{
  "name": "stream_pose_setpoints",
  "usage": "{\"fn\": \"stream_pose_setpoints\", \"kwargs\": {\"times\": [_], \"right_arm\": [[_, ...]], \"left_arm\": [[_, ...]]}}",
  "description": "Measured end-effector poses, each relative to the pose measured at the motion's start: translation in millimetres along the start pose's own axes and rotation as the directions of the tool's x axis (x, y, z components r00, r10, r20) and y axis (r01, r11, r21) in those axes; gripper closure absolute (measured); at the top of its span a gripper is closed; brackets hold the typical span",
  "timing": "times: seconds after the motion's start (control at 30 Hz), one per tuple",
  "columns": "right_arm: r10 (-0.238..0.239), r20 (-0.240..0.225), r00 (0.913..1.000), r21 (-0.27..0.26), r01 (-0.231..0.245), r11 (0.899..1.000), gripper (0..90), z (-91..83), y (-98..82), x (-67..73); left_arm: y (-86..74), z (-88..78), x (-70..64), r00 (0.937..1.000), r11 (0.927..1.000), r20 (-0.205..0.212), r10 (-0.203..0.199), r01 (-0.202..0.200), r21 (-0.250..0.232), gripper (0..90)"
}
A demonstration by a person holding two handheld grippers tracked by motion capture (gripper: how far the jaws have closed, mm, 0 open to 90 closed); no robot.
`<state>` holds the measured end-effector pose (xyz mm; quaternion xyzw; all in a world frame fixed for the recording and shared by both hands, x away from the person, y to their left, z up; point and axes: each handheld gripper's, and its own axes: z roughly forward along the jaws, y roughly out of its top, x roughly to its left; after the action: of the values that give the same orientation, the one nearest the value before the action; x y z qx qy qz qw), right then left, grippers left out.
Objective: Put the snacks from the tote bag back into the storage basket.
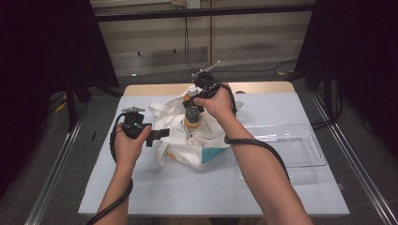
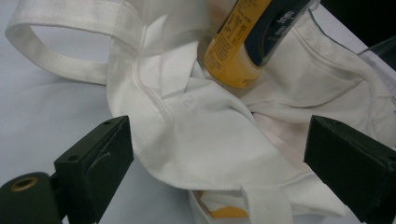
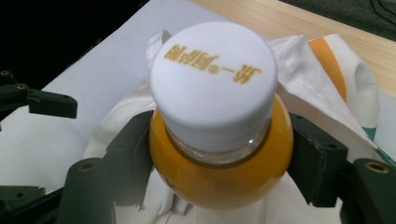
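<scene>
An orange juice bottle (image 1: pixel 192 117) with a white cap (image 3: pixel 212 79) hangs upright just above a crumpled white tote bag (image 1: pixel 187 140) in the middle of the table. My right gripper (image 1: pixel 196 101) is shut on the bottle's shoulder, one pad on each side (image 3: pixel 223 157). In the left gripper view the bottle (image 2: pixel 233 51) tilts above the bag's fabric (image 2: pixel 210 135). My left gripper (image 1: pixel 159 135) sits at the bag's left edge with its jaws wide apart (image 2: pixel 219 163). Fabric lies between them without being pinched. Something orange shows inside the bag's opening (image 2: pixel 229 213).
A clear plastic tray (image 1: pixel 291 145) lies on the right side of the light table cover. The bag's handle loops (image 2: pixel 56 60) spread to the left. A strip of bare wood (image 1: pixel 263 87) runs along the far table edge, with dark curtains on both sides.
</scene>
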<state>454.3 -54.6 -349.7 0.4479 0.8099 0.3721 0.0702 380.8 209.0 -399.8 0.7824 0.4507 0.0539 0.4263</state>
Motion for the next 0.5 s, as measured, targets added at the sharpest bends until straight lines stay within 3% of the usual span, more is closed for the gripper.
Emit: {"fn": "stream_pose_setpoints", "kwargs": {"times": [0.13,0.5], "right_arm": [[-0.007,-0.005,1.0000,0.032,0.007,0.999,30.6,-10.0,4.9,3.1],[-0.029,-0.011,0.9995,0.060,0.030,0.998,30.5,-25.4,5.1,6.9]], "left_arm": [[0.5,-0.4,-0.7,1.0000,1.0000,0.000,-0.004,0.004,-0.003,7.9],[0.4,-0.3,-1.7,1.0000,1.0000,0.001,-0.002,0.002,-0.006,7.9]]}}
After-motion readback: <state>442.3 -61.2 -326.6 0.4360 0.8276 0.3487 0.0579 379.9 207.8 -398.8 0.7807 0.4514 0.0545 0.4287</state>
